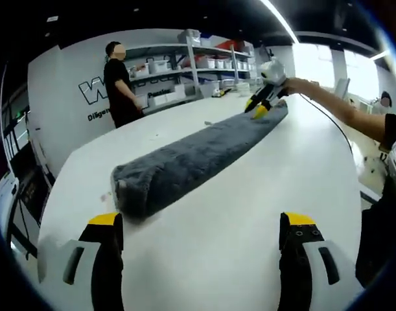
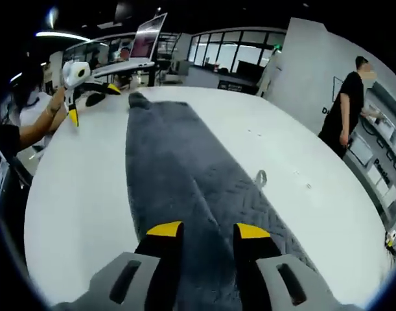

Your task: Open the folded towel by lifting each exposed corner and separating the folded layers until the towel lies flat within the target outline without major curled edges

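so the grey towel (image 1: 185, 165) is lying as one long folded strip across the white surface (image 1: 262, 194), running pretty much from one hand to the other, and I reckon that's the whole idea: one tool at each end so the layers can be peeled apart along the length without the thing bunching in the middle. The left gripper (image 1: 201, 223) hovers just off the near end with its fingers spread wide and nothing in them; the blunt end of the strip sits just beside the left finger, not between the two. The right gripper (image 2: 209, 230) is at the opposite end, tipped down onto the cloth, its fingers only a little apart with towel showing in the gap. Whether it's actually pinching a layer or just resting on top I honestly can't tell from either view. In the right gripper view you can see a long fold line running down the strip with one layer lapped over the other, so my guess is that lapped edge is the thing to catch and flip outward. Not unfolded at all yet as far as I can judge, and I can't make out any target outline on the surface. As for writing: the wall lettering (image 1: 94, 91) starts with a big white "W" with a smaller line under it starting with "D", and the rest is too blurry to read. A person in black (image 1: 120, 81) stands there by some shelves (image 1: 198, 61) of bins, with no labels I can read
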The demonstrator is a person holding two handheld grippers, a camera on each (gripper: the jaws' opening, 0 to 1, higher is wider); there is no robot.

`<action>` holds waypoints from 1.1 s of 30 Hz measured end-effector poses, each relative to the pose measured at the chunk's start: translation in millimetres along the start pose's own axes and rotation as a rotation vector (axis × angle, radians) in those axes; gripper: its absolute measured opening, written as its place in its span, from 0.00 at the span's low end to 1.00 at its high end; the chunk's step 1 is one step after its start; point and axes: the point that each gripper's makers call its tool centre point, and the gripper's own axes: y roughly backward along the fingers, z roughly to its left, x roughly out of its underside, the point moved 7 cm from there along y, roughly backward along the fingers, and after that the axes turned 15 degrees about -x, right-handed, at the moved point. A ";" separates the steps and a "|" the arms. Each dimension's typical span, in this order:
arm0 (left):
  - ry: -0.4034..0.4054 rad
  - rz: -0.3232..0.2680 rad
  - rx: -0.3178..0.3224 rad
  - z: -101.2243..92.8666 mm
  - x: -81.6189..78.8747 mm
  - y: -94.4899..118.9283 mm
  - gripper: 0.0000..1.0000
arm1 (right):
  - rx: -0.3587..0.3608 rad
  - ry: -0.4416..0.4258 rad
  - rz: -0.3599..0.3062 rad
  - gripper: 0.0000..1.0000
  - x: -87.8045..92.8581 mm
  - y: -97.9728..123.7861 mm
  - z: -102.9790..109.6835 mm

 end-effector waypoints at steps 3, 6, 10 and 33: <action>-0.003 -0.002 -0.002 -1.2 -0.7 0.9 0.99 | -0.042 0.004 0.014 0.26 -0.5 -7.6 -2.3; -0.001 -0.011 0.001 -4.1 -2.8 3.7 0.99 | -0.058 0.003 0.011 0.23 -2.8 -13.4 -6.4; -0.019 -0.009 -0.003 -5.3 -3.6 5.6 0.98 | -0.083 0.000 0.002 0.17 -5.3 -22.1 -9.1; -0.007 -0.005 -0.017 0.4 -1.8 11.1 0.98 | -0.119 0.032 -0.035 0.00 -3.4 -14.4 8.9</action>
